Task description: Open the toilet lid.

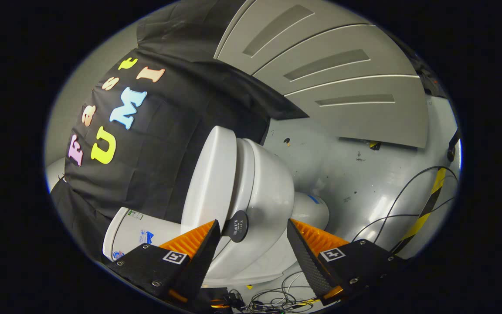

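gripper [253, 237] wide open, holding nothing | toilet lid [211, 179] edge just ahead, between fingers | grey floor [364, 183] beyond

grey floor [364, 183] with loose black cables [403, 196], a yellow-and-black striped tape line [425, 209], and pale panelled wall sections [342, 87] beyond.

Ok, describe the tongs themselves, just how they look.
The tongs have two wedge-shaped fingers with ribbed inner faces and a finely textured edge. Each sits on a flat block fixed by small screws and carrying a square printed marker. They stand open, tips just short of the toilet lid.
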### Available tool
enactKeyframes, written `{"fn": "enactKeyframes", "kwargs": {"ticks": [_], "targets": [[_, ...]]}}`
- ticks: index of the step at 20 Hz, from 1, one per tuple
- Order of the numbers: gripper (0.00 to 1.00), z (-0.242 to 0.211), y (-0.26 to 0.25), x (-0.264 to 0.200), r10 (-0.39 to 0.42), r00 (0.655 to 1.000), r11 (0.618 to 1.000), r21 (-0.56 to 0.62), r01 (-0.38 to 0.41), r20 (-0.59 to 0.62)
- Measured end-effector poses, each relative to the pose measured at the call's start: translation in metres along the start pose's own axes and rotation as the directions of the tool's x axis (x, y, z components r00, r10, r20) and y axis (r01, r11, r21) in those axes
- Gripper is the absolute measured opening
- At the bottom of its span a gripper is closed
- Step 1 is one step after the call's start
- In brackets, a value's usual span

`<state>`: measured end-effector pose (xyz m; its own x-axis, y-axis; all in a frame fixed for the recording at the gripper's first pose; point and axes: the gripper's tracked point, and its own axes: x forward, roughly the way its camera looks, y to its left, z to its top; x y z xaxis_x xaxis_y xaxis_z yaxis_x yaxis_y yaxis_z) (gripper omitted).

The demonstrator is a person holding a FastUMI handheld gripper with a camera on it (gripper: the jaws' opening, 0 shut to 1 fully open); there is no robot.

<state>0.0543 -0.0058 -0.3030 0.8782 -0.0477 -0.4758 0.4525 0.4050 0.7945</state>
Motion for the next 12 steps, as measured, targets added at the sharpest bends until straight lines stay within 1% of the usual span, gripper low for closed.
{"fn": "enactKeyframes", "kwargs": {"ticks": [1, 3, 5, 6, 8, 9, 11, 12], "targets": [[0.94, 0.001, 0.005, 0.001, 0.015, 1.0, 1.0, 0.007, -0.015, 0.002], [0.79, 0.002, 0.014, 0.005, 0.049, 0.999, 0.998, 0.032, -0.05, 0.009], [0.63, 0.0, 0.013, 0.01, 0.062, 0.998, 0.997, 0.044, -0.062, 0.002], [0.44, -0.002, 0.012, 0.01, 0.065, 0.998, 0.997, 0.048, -0.065, -0.005], [0.21, -0.003, 0.012, 0.014, 0.066, 0.998, 0.996, 0.061, -0.065, -0.012], [0.17, -0.001, 0.011, 0.014, 0.06, 0.998, 0.996, 0.073, -0.059, -0.014], [0.13, 0.004, 0.016, 0.011, 0.075, 0.997, 0.992, 0.097, -0.075, 0.006], [0.07, 0.003, 0.018, 0.011, 0.08, 0.997, 0.991, 0.111, -0.08, 0.005]]}}
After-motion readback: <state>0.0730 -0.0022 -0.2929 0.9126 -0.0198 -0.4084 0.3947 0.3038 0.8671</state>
